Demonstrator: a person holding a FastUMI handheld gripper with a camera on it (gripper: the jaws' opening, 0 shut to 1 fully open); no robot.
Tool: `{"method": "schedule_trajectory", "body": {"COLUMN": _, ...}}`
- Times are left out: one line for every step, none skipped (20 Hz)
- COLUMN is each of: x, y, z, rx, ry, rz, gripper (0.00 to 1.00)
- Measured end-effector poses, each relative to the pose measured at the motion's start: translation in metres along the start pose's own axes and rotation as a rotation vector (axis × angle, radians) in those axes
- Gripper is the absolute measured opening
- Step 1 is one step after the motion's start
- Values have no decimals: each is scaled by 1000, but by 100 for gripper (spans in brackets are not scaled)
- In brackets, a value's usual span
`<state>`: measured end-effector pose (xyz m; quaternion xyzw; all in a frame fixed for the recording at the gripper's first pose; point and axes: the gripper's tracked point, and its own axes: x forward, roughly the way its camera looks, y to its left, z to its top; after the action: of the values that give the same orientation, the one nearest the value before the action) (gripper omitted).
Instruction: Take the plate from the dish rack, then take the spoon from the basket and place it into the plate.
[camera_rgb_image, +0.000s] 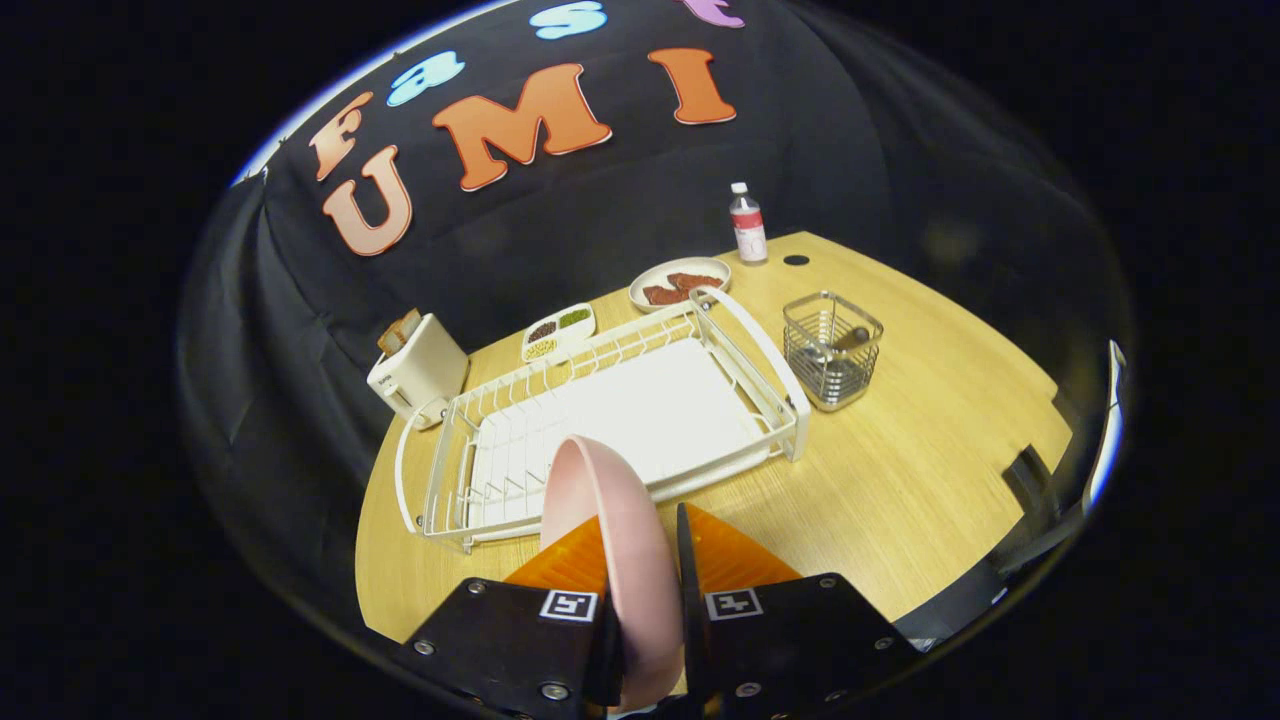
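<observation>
My gripper is shut on the pink plate, which stands on edge between the two fingers, lifted above the near end of the white dish rack. The rack lies on the wooden table just beyond the fingers and holds no other dishes. To the right of the rack stands a wire basket with the spoon leaning inside it, its handle partly hidden by the wires.
A white toaster with bread sits beyond the rack's left end. A divided tray, a plate of food and a bottle stand behind the rack. Bare wooden table lies to the right, near the basket.
</observation>
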<state>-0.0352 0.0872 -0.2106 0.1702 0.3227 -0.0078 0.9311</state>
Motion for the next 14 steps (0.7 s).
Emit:
{"method": "schedule_trajectory", "body": {"x": 2, "y": -2, "z": -7, "rx": 17, "ry": 9, "rz": 1, "gripper": 25}}
{"method": "schedule_trajectory", "body": {"x": 4, "y": -4, "z": -14, "rx": 33, "ry": 13, "rz": 4, "gripper": 25}}
{"method": "schedule_trajectory", "body": {"x": 8, "y": -7, "z": -20, "rx": 48, "ry": 21, "rz": 7, "gripper": 25}}
{"method": "schedule_trajectory", "body": {"x": 13, "y": -8, "z": -27, "rx": 63, "ry": 28, "rz": 9, "gripper": 25}}
{"method": "schedule_trajectory", "body": {"x": 16, "y": -11, "z": -31, "rx": 77, "ry": 32, "rz": 9, "gripper": 25}}
{"method": "schedule_trajectory", "body": {"x": 19, "y": -14, "z": -38, "rx": 85, "ry": 36, "rz": 7, "gripper": 25}}
{"method": "schedule_trajectory", "body": {"x": 21, "y": -15, "z": -44, "rx": 97, "ry": 42, "rz": 16, "gripper": 25}}
{"method": "schedule_trajectory", "body": {"x": 25, "y": -13, "z": -47, "rx": 123, "ry": 45, "rz": 30, "gripper": 25}}
{"method": "schedule_trajectory", "body": {"x": 30, "y": -13, "z": -51, "rx": 144, "ry": 60, "rz": 38, "gripper": 25}}
{"method": "schedule_trajectory", "body": {"x": 35, "y": -15, "z": -60, "rx": 168, "ry": 86, "rz": 43, "gripper": 25}}
{"method": "schedule_trajectory", "body": {"x": 41, "y": -19, "z": -66, "rx": 204, "ry": 105, "rz": 37, "gripper": 25}}
{"method": "schedule_trajectory", "body": {"x": 48, "y": -22, "z": -71, "rx": 234, "ry": 125, "rz": 27, "gripper": 27}}
{"method": "schedule_trajectory", "body": {"x": 55, "y": -26, "z": -78, "rx": 237, "ry": 145, "rz": 13, "gripper": 28}}
{"method": "schedule_trajectory", "body": {"x": 57, "y": -28, "z": -85, "rx": 222, "ry": 161, "rz": 12, "gripper": 33}}
